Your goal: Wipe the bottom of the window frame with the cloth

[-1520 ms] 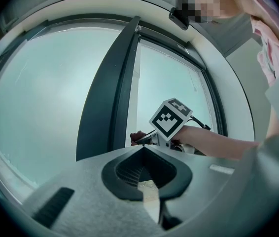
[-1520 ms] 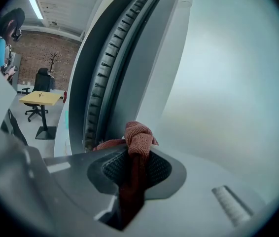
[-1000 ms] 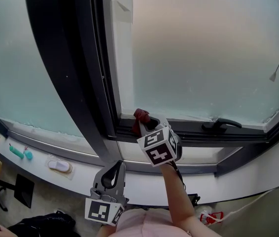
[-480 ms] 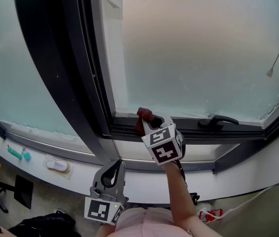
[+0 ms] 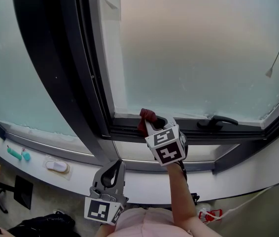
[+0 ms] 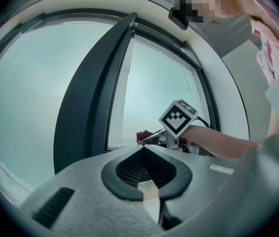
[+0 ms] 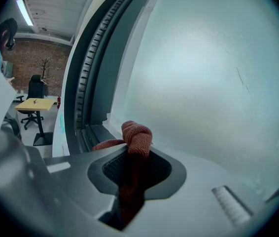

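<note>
A dark red cloth (image 5: 145, 119) is bunched between the jaws of my right gripper (image 5: 151, 125), which is shut on it. In the head view it presses against the dark bottom rail of the window frame (image 5: 198, 131), just right of the thick dark mullion. From the right gripper view the cloth (image 7: 137, 138) sticks up out of the jaws beside the frosted pane. My left gripper (image 5: 111, 176) hangs low, below the sill, with jaws shut and nothing held. The left gripper view looks up at the right gripper (image 6: 148, 139) and the cloth (image 6: 142, 136).
A black window handle (image 5: 220, 121) lies on the rail to the right of the cloth. A thick dark mullion (image 5: 63, 73) runs diagonally at left. On the white sill sit a teal object (image 5: 17, 153) and a small white object (image 5: 56, 166). A cord hangs at far right.
My right gripper with the cloth has slid a little to the right along the bottom rail. The left gripper has stayed where it was.
</note>
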The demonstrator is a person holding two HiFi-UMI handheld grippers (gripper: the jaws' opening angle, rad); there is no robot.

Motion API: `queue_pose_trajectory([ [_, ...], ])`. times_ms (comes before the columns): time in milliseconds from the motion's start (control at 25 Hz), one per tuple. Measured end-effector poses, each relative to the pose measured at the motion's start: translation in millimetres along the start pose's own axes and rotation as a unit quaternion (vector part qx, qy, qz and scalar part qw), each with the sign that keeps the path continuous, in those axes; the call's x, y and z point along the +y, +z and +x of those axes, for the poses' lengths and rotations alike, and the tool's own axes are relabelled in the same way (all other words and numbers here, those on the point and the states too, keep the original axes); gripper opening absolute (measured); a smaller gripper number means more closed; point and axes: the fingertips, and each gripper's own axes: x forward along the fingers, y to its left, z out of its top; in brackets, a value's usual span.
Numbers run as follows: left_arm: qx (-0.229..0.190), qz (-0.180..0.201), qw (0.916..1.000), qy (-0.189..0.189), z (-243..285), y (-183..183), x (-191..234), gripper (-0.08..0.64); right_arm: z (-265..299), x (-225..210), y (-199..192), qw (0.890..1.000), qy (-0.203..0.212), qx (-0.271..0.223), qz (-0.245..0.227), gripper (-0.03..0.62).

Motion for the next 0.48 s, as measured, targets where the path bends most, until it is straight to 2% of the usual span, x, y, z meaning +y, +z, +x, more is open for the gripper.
queue_pose_trajectory([
  [480,0.001,-0.002,0.9999,-0.011,3.7,-1.6,-7.2,-0.002,-14.5,-28.1,-15.4,0.999,-0.026,0.002,0.033,0.067],
])
